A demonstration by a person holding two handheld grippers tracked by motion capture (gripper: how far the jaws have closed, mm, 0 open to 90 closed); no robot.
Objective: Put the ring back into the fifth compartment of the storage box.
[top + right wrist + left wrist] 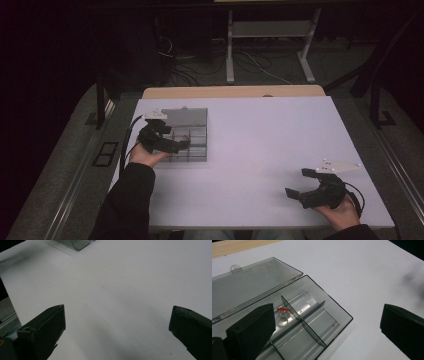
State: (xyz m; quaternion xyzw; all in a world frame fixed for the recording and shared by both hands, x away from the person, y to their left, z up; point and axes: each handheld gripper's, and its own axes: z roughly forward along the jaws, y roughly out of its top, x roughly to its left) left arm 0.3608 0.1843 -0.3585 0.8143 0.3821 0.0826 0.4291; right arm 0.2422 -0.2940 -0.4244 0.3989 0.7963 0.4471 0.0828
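Observation:
A clear smoky plastic compartment box lies open at the table's left, its lid folded flat behind it. In the left gripper view, dividers split the box into cells, and a small red-topped piece lies in one cell beside the lid. My left gripper hovers over the box's near-left part, open, holding nothing. My right gripper rests near the front right of the table, open over bare white surface, far from the box.
The white tabletop spreads between the two grippers. A wooden strip runs along the far edge. Desk legs and cables stand on the dark floor beyond. A box corner shows in the right gripper view.

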